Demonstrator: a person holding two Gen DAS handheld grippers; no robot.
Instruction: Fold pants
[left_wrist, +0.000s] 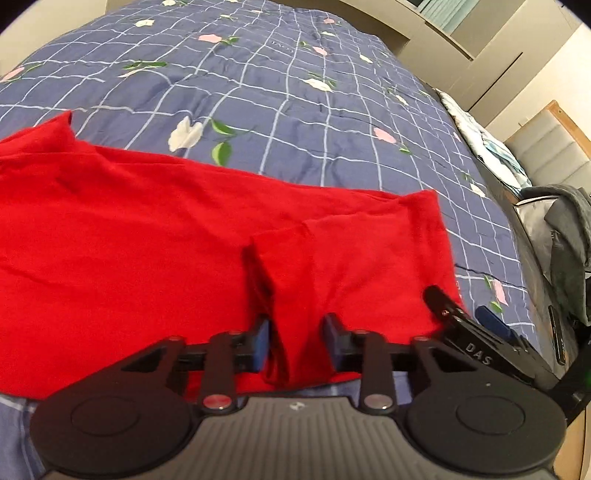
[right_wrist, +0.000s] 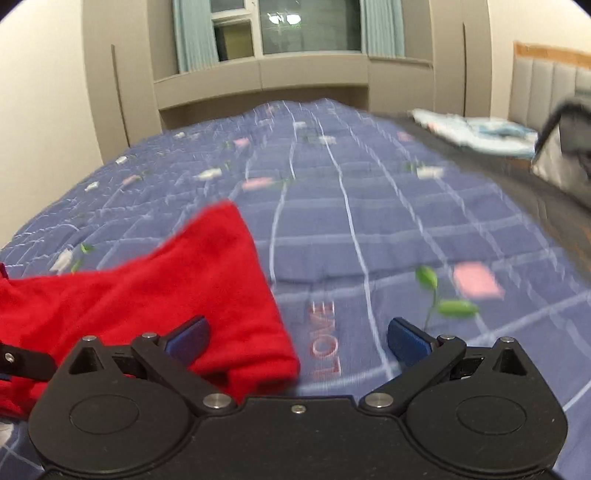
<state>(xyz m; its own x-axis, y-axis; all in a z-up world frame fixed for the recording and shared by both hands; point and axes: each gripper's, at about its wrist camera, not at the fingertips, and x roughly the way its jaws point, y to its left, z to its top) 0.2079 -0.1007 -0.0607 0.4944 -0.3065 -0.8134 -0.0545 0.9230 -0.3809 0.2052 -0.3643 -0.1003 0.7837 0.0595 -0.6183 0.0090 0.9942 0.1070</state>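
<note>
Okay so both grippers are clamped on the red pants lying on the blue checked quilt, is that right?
Not quite. Only the left gripper has a fold of the red pants between its fingers. The right wrist view shows the right gripper wide open, holding nothing, over the edge of the pants. The pants do lie on the blue checked quilt.

Bedroom, likely home: quilted bed, curtained window.

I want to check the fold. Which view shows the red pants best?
The left wrist view: the red pants spread sharply across the blue quilt, with a bunched fold between the left tongs. The right wrist view shows only one blurred corner of the pants, beside the open right tongs.
</note>
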